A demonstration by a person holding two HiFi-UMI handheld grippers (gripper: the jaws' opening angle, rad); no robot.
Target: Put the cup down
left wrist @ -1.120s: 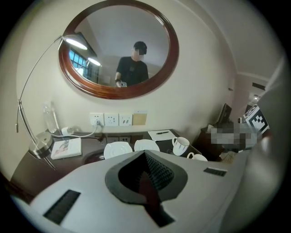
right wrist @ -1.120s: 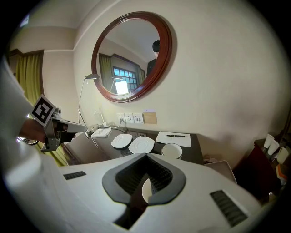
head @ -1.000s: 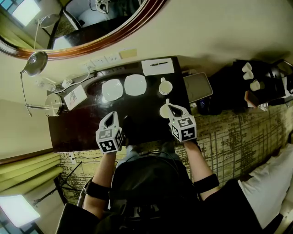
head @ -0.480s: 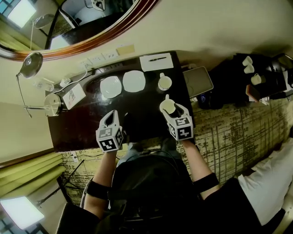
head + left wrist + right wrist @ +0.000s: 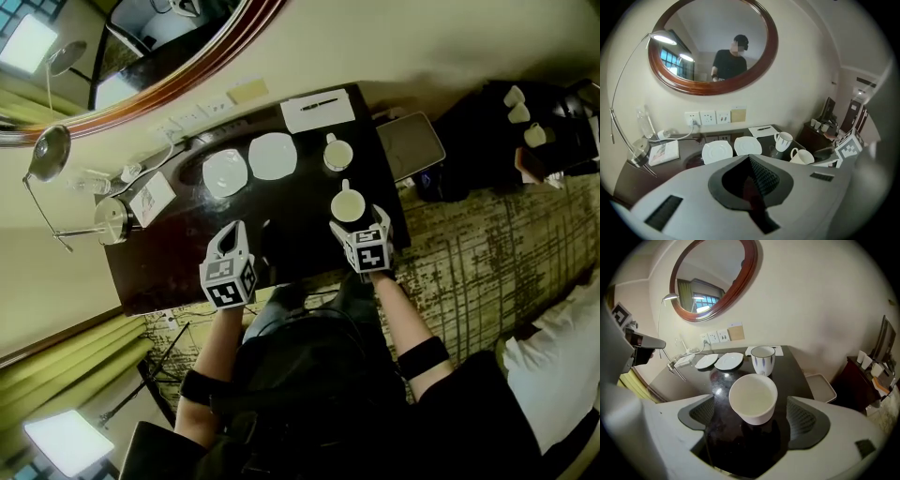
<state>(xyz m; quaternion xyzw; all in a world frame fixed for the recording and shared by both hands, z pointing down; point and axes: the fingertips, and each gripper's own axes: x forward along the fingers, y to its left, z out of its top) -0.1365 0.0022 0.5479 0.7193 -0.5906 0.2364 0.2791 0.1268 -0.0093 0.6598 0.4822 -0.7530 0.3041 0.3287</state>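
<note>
A plain white cup (image 5: 348, 203) (image 5: 753, 398) stands upright on the dark table (image 5: 300, 246), near its right side. My right gripper (image 5: 359, 221) (image 5: 754, 416) sits just behind it, open. Its jaws have just been opening; the cup is between them, and neither pad (image 5: 806, 420) touches it. My left gripper (image 5: 228, 240) (image 5: 752, 178) is shut and empty over the table's front left. From the left gripper view the cup (image 5: 802, 156) shows at the right.
A second cup (image 5: 337, 154) (image 5: 762, 359) with blue marks stands behind the plain one. Two white saucers (image 5: 225, 172) (image 5: 273, 156) lie at the back middle, a paper with a pen (image 5: 319, 110) at the back right. A grey tray (image 5: 410, 146) sits off the table's right edge.
The right gripper has come down with the cup and its jaws have spread apart. The cup now stands free on the table. The left gripper has stayed put.
</note>
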